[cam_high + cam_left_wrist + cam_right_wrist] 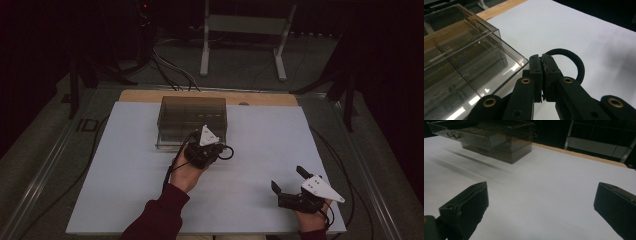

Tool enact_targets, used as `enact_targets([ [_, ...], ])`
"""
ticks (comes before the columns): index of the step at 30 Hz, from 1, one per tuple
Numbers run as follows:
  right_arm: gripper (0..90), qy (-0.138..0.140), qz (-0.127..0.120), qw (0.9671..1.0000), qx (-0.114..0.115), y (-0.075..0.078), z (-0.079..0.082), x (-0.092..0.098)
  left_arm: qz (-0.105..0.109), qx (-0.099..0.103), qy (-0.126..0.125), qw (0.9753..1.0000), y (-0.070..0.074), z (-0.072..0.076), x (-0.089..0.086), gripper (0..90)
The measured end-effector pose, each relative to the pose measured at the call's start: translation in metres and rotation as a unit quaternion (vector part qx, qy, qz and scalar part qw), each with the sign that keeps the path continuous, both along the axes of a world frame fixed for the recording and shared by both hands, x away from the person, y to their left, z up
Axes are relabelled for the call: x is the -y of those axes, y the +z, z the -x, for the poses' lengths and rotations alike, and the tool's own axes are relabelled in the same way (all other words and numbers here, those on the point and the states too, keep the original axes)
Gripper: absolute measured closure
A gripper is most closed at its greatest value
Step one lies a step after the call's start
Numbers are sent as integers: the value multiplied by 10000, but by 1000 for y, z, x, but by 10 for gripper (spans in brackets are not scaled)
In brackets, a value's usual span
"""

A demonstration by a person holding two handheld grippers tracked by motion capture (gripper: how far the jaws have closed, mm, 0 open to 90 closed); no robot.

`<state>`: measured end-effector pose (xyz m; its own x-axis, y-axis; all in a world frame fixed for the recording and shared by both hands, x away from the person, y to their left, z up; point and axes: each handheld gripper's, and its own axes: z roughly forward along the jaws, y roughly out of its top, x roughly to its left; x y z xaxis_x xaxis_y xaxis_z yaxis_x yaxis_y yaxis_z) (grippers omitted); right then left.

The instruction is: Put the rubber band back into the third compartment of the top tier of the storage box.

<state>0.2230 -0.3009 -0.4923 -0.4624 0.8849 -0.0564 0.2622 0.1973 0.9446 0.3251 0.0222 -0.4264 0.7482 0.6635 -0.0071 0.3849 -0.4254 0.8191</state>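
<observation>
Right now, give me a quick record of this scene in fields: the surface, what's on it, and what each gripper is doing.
surface: white table top with a wooden strip along its far edge
object: smoky clear drawer box, toward the far side; the right gripper view shows an upper drawer pulled out
left gripper: beside the box's near corner, jaws shut on a black ring
right gripper: near the table's front right corner, jaws wide apart, holding nothing
background: dim floor with cables and a white metal stand

A dim room was recorded: grey floor (240, 70), black cables (172, 70), and a white metal frame (245, 25) beyond the table (265, 100).
</observation>
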Motion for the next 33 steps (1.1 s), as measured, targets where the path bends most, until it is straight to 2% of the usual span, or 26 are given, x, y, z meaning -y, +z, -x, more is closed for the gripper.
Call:
enact_targets([
  [17, 2, 9, 11, 10000, -6, 0, 0, 0, 36, 41, 131, 9999, 2, -9, -4, 885],
  [33, 2, 15, 11, 10000, -1, 0, 0, 0, -54, 146, 324, 9994, 5, -18, -8, 886],
])
